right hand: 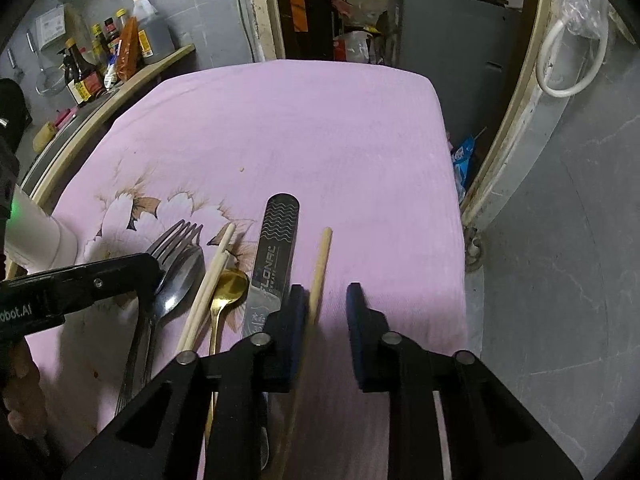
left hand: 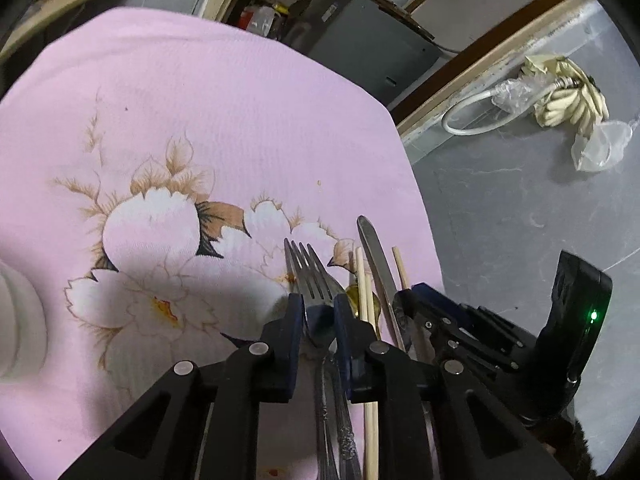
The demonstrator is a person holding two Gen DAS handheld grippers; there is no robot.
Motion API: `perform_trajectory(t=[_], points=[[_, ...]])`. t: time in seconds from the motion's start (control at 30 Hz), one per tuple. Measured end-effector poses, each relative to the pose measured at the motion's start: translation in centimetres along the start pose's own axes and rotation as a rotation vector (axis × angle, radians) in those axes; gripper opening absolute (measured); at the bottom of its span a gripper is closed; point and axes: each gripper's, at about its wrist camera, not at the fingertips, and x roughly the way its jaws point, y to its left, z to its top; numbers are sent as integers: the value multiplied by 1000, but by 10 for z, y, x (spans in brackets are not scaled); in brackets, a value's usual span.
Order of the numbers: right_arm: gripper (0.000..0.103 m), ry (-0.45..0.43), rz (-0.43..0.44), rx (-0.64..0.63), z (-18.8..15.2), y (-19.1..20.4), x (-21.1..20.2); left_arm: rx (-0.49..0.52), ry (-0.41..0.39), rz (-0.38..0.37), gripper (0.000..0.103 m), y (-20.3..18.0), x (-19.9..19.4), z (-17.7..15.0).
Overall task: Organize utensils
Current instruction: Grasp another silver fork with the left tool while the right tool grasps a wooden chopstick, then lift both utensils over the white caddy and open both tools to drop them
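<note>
On the pink flowered cloth (left hand: pixel 200 100) lie a steel fork (left hand: pixel 310 276), a steel spoon (right hand: pixel 180 280), a gold spoon (right hand: pixel 230 286), a table knife (right hand: pixel 276 236) and wooden chopsticks (right hand: pixel 216 268). My left gripper (left hand: pixel 318 308) has its pads either side of the fork's neck, touching it. It shows in the right wrist view (right hand: pixel 154 276) over the fork (right hand: pixel 176 236). My right gripper (right hand: pixel 326 304) is open; a single chopstick (right hand: pixel 322 264) lies just inside its left finger (right hand: pixel 294 320). The knife (left hand: pixel 374 248) lies between the grippers.
A white cup-like object (left hand: pixel 16 320) stands at the cloth's left edge. The cloth's right edge (right hand: pixel 452 200) drops to a grey floor (right hand: pixel 560 280). A shelf with bottles (right hand: pixel 100 64) is at the far left. The right gripper's body (left hand: pixel 500 332) sits close right of the left one.
</note>
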Motion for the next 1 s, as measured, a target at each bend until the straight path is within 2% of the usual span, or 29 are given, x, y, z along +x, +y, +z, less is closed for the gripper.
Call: perform_trajectory(t=[0.07,0.17,0.37,0.43,0.6,0.7,0.77,0.93,1.0], points=[[12,6,0,7,0,-1,1,-1,7,-3,18,1,1,1],[7,11,13,27,1,-2,5,3,18,-11,14,0,1,2],[4,-11,125,153,-12,-20,4,-18,10,-49,5,3,-8,-2],[4,-40,171,201,-18,-24,-2,-7,3,-73,3,2,-13,-5],[4,-165,219,232,-33,-22,-29,39,-26,-70,3,-2,-31,-18],[4,-257,268,254,-40,-20,-46,69,-96,-69,3,-6,-50,-26],[4,-351,298,252,-44,-14,-65,107,-164,-68,3,-10,-68,-29],[4,-534,335,252,-45,8,-104,183,-310,-79,3,-22,-114,-28],[4,-580,327,234,-40,19,-118,203,-364,-86,3,-23,-135,-23]])
